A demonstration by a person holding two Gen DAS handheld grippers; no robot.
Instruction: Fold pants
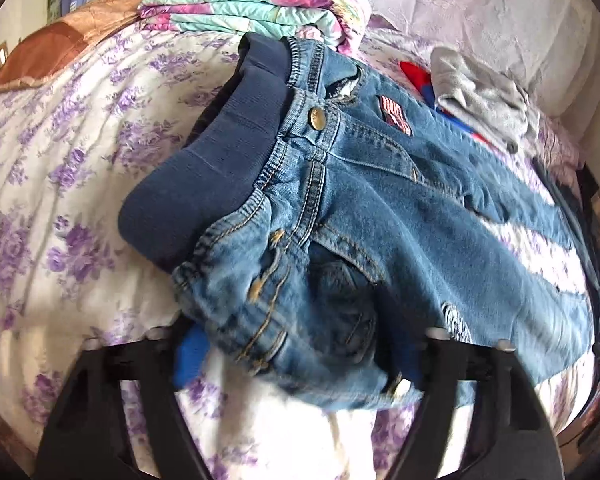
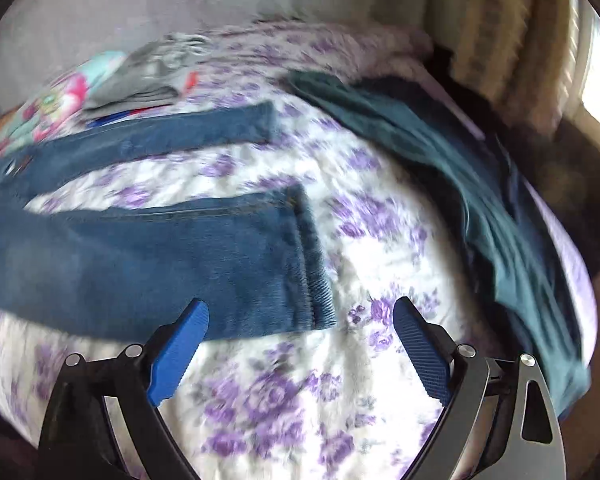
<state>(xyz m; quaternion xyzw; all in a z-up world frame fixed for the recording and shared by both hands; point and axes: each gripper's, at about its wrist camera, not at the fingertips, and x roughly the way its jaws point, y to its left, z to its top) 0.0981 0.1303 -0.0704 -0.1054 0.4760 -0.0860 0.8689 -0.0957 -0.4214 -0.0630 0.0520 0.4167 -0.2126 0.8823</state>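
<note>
Denim fills the space between the black fingers of the left gripper, and the jeans drape over the blue pads, hiding them almost wholly, so I cannot tell whether that gripper is pinching the cloth or merely standing spread around it. From this wrist view the waist end sits nearest the tool, with the navy ribbed waistband turned toward the head of the bed and the brass button just behind it. The long axis runs from that waist away to the right, toward the foot of the bed, over the purple-flowered bedspread. At the head edge lie a folded floral quilt and an orange pillow; a grey garment rests beyond the jeans.

Blue pads of the right gripper stand wide apart in the other view, holding nothing. The near leg of the jeans stretches in from the left (rather blurred), its hem ending just ahead of the fingers, with the left pad lying over the leg's lower edge. A second leg lies farther off, parted from the first by bare bedspread. A dark teal garment lies along the bed's right edge.
</note>
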